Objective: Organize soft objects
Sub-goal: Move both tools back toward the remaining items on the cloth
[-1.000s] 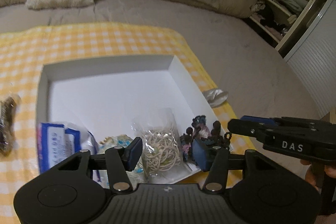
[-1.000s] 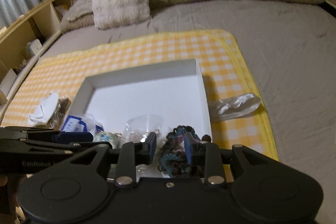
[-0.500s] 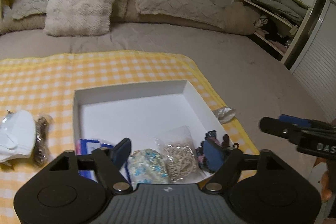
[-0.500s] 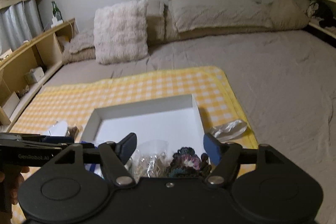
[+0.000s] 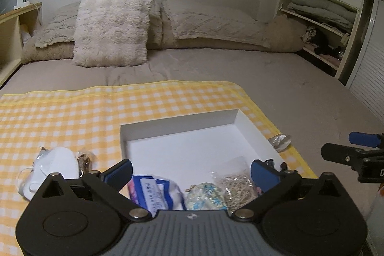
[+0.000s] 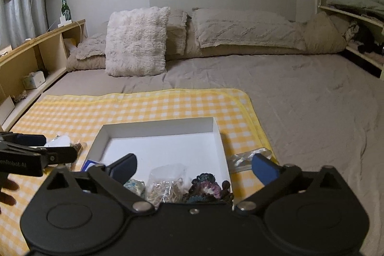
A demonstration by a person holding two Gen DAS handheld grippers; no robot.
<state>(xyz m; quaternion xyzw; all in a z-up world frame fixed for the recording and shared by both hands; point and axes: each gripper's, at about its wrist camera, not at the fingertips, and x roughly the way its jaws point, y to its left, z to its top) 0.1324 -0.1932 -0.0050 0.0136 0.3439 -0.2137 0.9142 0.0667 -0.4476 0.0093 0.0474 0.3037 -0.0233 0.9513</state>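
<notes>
A white open box (image 5: 249, 126) (image 6: 219, 136) sits on a yellow checked cloth (image 5: 72, 112) (image 6: 144, 102) on the bed. Along its near side lie a blue-and-white packet (image 5: 156, 191), a pale blue patterned pouch (image 5: 206, 197) (image 6: 134, 185), a clear bag of beige string (image 5: 236, 184) (image 6: 165, 181) and a dark crocheted piece (image 6: 208, 186). A white mask (image 5: 57, 162) and a small brown packet (image 5: 84, 158) lie on the cloth left of the box. My left gripper (image 5: 192, 172) and right gripper (image 6: 194, 166) are open, empty, held above the box's near edge.
A crumpled clear plastic bag (image 5: 279, 140) (image 6: 247, 157) lies right of the box at the cloth's edge. Pillows (image 5: 112, 28) line the headboard. A wooden shelf (image 6: 36, 54) runs along the left; shelves with linens (image 5: 321, 16) stand on the right.
Both grippers have pulled back and up from the box and tilted toward the headboard. Both have opened wider, the right one from nearly shut around the crocheted piece.
</notes>
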